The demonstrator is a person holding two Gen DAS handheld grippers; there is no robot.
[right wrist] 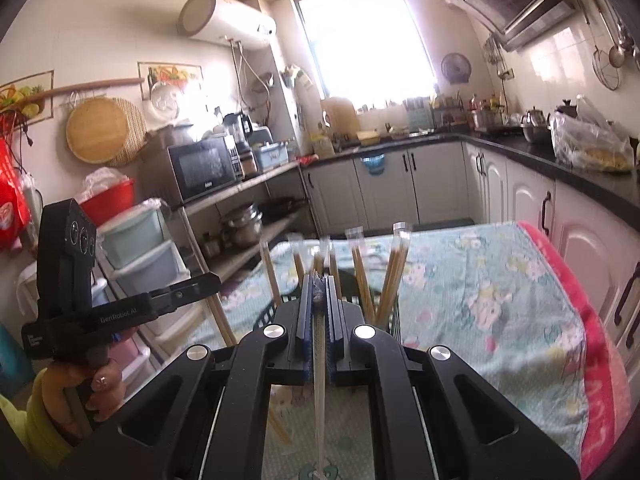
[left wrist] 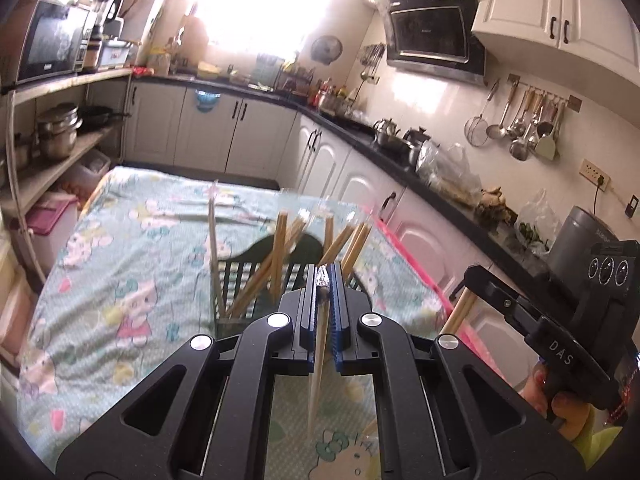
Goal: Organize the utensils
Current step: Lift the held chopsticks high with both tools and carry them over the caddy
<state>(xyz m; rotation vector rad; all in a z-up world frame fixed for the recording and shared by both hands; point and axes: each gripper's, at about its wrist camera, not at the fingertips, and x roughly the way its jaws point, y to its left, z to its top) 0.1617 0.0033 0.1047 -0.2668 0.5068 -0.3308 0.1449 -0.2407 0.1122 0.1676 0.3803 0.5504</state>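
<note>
A black slatted holder (left wrist: 240, 276) stands on the table with several plastic-wrapped chopstick pairs (left wrist: 280, 248) leaning in it. My left gripper (left wrist: 323, 276) is raised just in front of it, shut on a wrapped chopstick pair (left wrist: 318, 360) that hangs down between the blue pads. My right gripper (left wrist: 474, 276) shows at the right, shut on another chopstick pair (left wrist: 460, 312). In the right wrist view my right gripper (right wrist: 319, 282) pinches its wrapped pair (right wrist: 320, 380) before the holder (right wrist: 394, 316). My left gripper (right wrist: 212, 280) hovers at the left with its chopsticks (right wrist: 222, 320).
The table wears a pale blue cartoon-print cloth (left wrist: 120, 260) with a pink edge (right wrist: 600, 360). Dark counters and white cabinets (left wrist: 320, 152) run along the far and right sides. A shelf with a microwave (right wrist: 200, 168) and pots stands at the left. Ladles (left wrist: 524, 128) hang on the wall.
</note>
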